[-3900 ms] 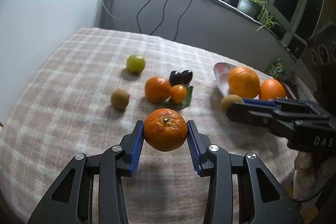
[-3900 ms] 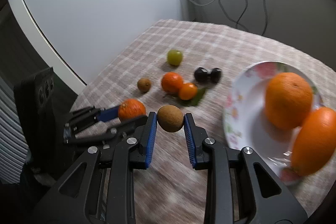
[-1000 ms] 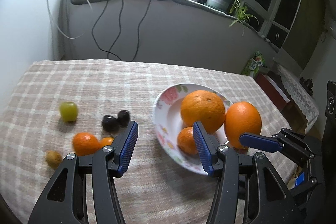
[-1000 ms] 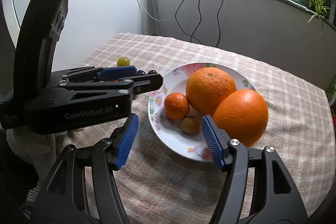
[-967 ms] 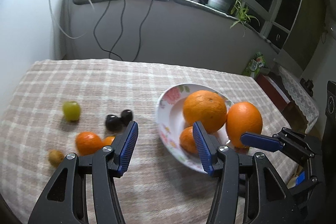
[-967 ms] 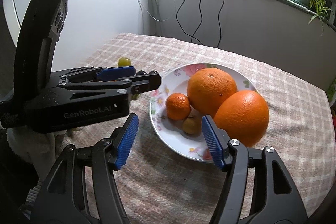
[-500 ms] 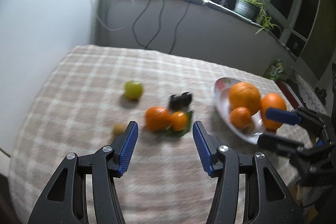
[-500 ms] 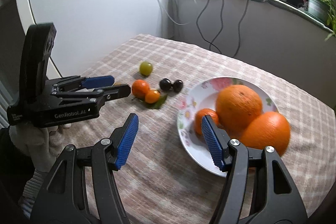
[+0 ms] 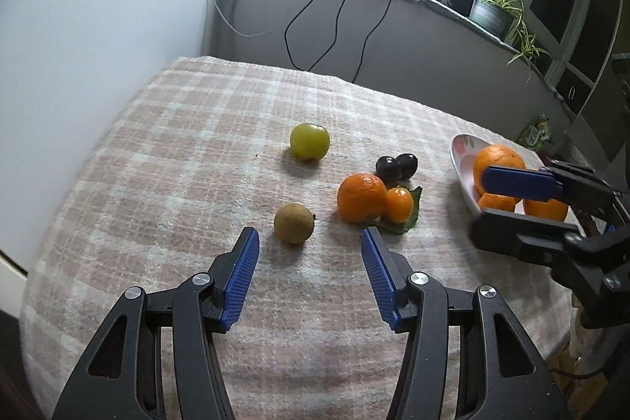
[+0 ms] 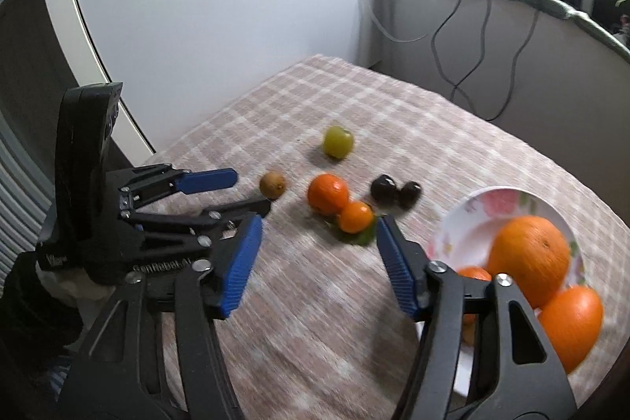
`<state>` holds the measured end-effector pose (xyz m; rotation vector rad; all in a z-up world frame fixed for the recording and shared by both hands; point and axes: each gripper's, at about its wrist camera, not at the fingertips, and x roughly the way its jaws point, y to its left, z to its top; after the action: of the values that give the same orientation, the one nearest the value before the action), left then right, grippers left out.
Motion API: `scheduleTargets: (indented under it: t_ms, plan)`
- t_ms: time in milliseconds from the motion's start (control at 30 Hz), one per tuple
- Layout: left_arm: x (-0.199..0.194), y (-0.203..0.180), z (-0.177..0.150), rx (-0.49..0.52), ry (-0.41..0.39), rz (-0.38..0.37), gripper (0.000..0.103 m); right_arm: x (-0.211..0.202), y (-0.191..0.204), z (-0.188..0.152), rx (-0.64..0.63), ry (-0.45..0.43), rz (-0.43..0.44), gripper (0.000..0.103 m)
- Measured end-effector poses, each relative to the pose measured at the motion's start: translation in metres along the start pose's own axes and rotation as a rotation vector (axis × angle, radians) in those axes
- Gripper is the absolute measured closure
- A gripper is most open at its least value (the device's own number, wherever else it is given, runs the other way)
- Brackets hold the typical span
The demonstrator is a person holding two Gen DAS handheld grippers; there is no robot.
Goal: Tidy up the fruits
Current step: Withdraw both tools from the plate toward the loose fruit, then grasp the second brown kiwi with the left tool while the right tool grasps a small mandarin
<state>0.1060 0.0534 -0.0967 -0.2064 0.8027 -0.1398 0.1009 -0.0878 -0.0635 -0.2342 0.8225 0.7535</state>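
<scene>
Left wrist view: empty, parted left gripper [image 9: 310, 243] before upright, near-round kiwi [image 9: 294, 223].

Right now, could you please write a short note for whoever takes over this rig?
Left gripper: open, empty, pointed at the brown fruit.
Right gripper: empty, jaws closing with nothing between them.
On the plate: two large oranges, a small mandarin and a small fruit mostly hidden behind the right gripper.
On the checked cloth: green fruit, brown fruit, mandarin, small orange fruit on a leaf, two dark plums.
Left to do: move those loose fruits onto the plate, brown fruit likely first.
</scene>
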Motion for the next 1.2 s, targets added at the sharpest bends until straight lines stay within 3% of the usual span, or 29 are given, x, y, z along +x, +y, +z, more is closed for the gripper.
scheduleTargets:
  t_ms: [100,433,1200]
  plan:
    - [0.004,0.002,0.0,-0.002,0.009,-0.001,0.05,0.015,0.0,0.008,-0.005,0.033,0.006,0.053]
    - [0.014,0.0,0.004,0.01,0.03,0.001,0.052,0.054,0.002,0.026,-0.02,0.095,-0.028,0.06]
    - [0.034,0.006,0.012,0.03,0.063,0.028,0.07,0.088,-0.01,0.036,-0.016,0.197,-0.032,0.065]
